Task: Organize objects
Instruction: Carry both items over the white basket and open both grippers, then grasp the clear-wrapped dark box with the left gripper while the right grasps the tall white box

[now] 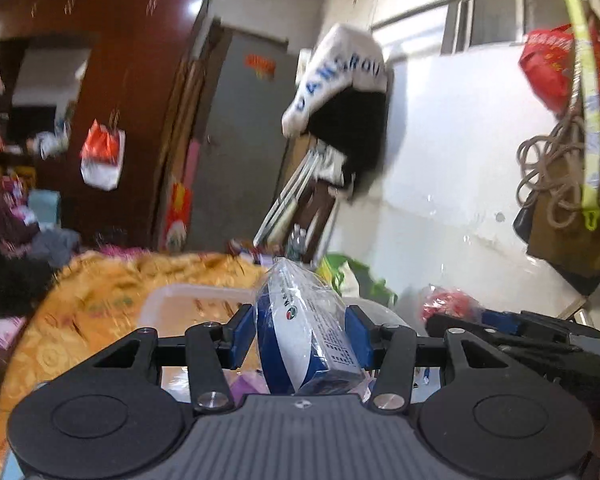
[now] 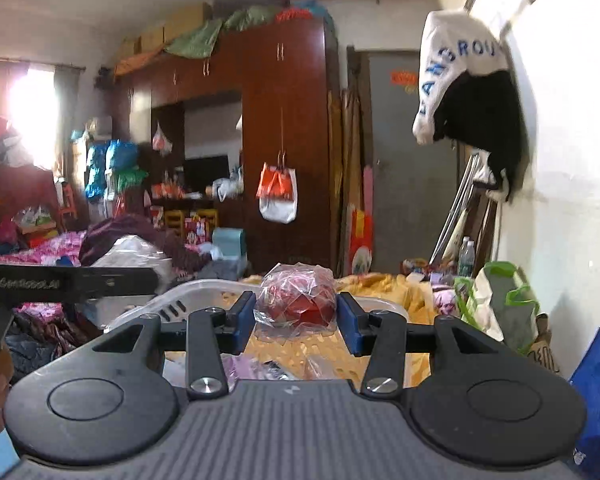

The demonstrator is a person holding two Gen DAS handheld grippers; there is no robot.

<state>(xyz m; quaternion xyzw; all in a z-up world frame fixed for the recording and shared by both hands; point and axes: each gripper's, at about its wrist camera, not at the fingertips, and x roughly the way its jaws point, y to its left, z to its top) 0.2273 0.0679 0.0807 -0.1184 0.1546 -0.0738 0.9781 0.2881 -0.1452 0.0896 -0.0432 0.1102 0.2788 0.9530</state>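
Observation:
My left gripper (image 1: 302,334) is shut on a blue and white box in a clear plastic bag (image 1: 304,320), held above a white basket (image 1: 180,300). My right gripper (image 2: 296,314) is shut on a red packet in crinkled clear plastic (image 2: 298,298); both blue pads press its sides. It hangs over the same white basket (image 2: 196,294), which rests on a yellow patterned cloth (image 2: 384,284). In the left wrist view the right gripper shows as a black shape at the right with the red packet (image 1: 450,304) ahead of it. The left gripper's black arm (image 2: 68,280) crosses the right wrist view's left side.
A dark wooden wardrobe (image 2: 284,120) with a hanging orange and white bag (image 2: 278,192) stands behind, beside a grey door (image 2: 408,160). A white and black garment (image 2: 468,92) hangs on the right wall. Bags (image 2: 500,300) lie along that wall. Clutter piles up at left.

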